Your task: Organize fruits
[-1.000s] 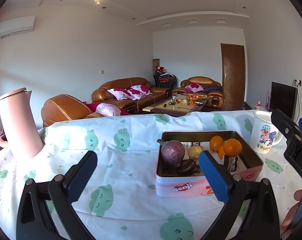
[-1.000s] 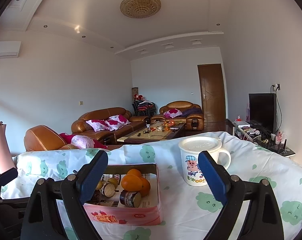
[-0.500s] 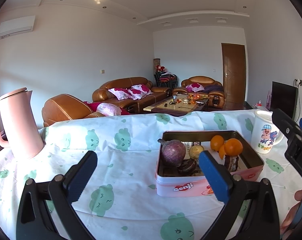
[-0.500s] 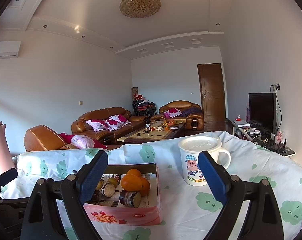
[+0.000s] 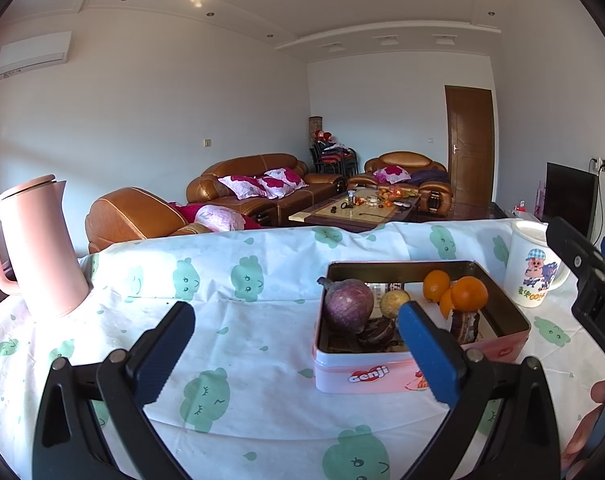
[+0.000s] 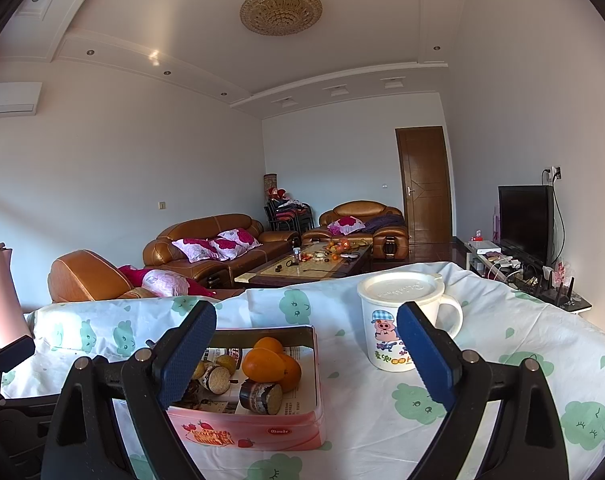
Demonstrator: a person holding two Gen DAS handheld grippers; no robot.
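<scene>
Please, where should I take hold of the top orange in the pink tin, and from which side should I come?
Grip the top orange across its round middle, coming from above. It sits highest on the pile, resting on another orange, so its sides show free, while the pink tin walls block a low approach. Both the left hand-held gripper and the right hand-held gripper are open and empty.

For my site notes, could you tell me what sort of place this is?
Most likely a home living room: brown leather sofas, a coffee table and a television stand beyond the cloth-covered table.
</scene>
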